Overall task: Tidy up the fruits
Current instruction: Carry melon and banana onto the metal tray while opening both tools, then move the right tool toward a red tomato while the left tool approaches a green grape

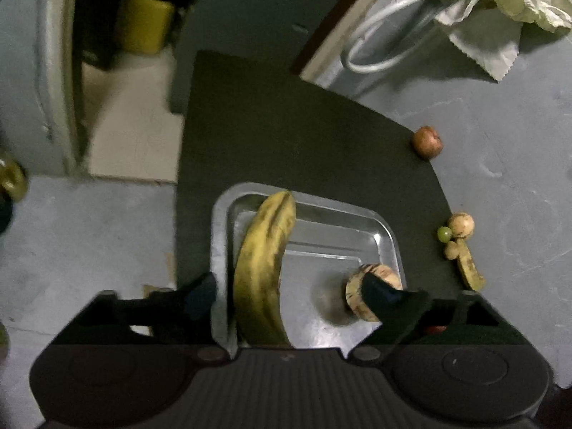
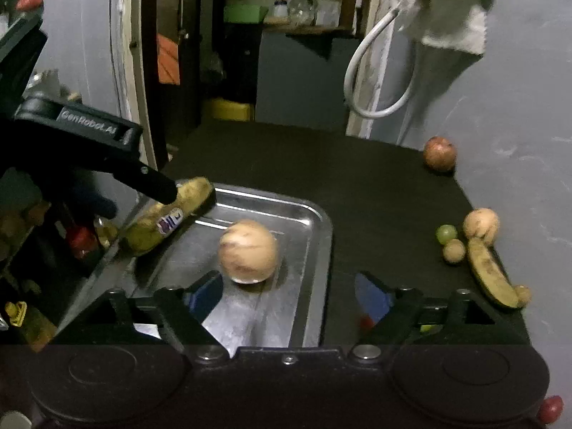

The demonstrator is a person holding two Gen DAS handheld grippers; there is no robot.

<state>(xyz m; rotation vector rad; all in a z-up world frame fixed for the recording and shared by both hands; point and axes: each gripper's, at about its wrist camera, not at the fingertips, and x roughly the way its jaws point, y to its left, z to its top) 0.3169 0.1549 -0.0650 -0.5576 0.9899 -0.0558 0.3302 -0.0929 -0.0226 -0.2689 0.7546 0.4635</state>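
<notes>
A metal tray (image 1: 386,236) (image 2: 314,236) sits on a dark mat. A yellow banana (image 1: 262,271) (image 2: 168,214) lies in it along its left side, between the wide-open fingers of my left gripper (image 1: 289,296), which shows from outside in the right wrist view (image 2: 157,186), its fingertip touching the banana. A round tan fruit (image 1: 375,286) (image 2: 248,250) also sits in the tray. My right gripper (image 2: 289,296) is open and empty just before that fruit.
On the mat's right edge lie a reddish fruit (image 1: 427,142) (image 2: 439,153), a tan fruit (image 2: 481,223), a green grape (image 1: 444,233) (image 2: 447,233), a small tan ball (image 2: 454,251) and a second banana (image 1: 470,268) (image 2: 491,279). A white cloth (image 1: 493,10) and cable loop (image 2: 371,82) hang behind.
</notes>
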